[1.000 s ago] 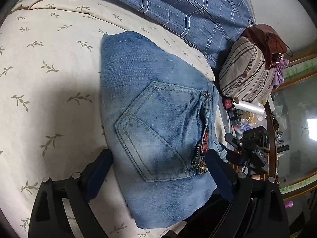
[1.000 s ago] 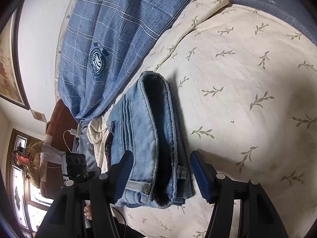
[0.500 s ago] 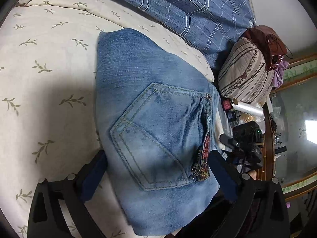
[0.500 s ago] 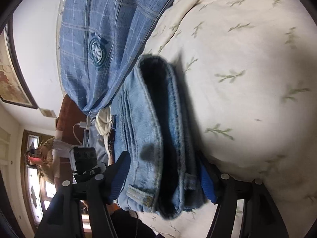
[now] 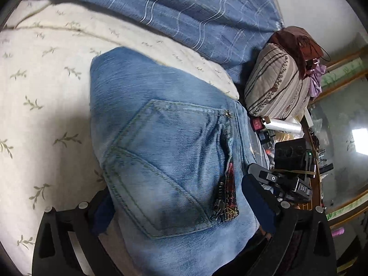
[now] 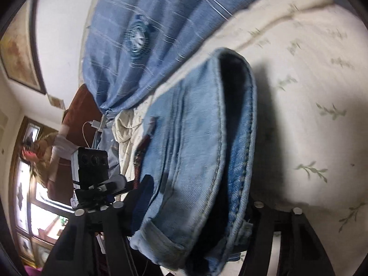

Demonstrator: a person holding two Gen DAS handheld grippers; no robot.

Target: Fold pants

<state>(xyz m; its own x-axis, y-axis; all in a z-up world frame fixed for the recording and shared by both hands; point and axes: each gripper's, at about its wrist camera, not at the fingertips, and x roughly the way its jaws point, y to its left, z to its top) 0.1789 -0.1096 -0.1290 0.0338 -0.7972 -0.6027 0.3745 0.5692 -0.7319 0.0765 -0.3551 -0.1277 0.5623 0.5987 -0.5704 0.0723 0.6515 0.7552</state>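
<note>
The pants point(image 5: 165, 151) are faded blue denim, coarse-woven and matt, with raised stitching. The sheet point(image 5: 46, 105) is soft matt cloth with a leaf print. The claw point(image 5: 179, 209) fingers point(image 5: 260, 204) look like matt black plastic, though blurred.

One folded jeans point(image 5: 165, 161), two hand-held grippers point(image 5: 181, 209) point(image 6: 195, 204)

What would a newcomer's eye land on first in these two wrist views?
The folded blue jeans fill the middle of both views, back pocket up, lying on a cream leaf-print bedcover. The left gripper and right gripper each straddle the bundle with wide-spread fingers. Behind lies a blue plaid quilt.
</note>
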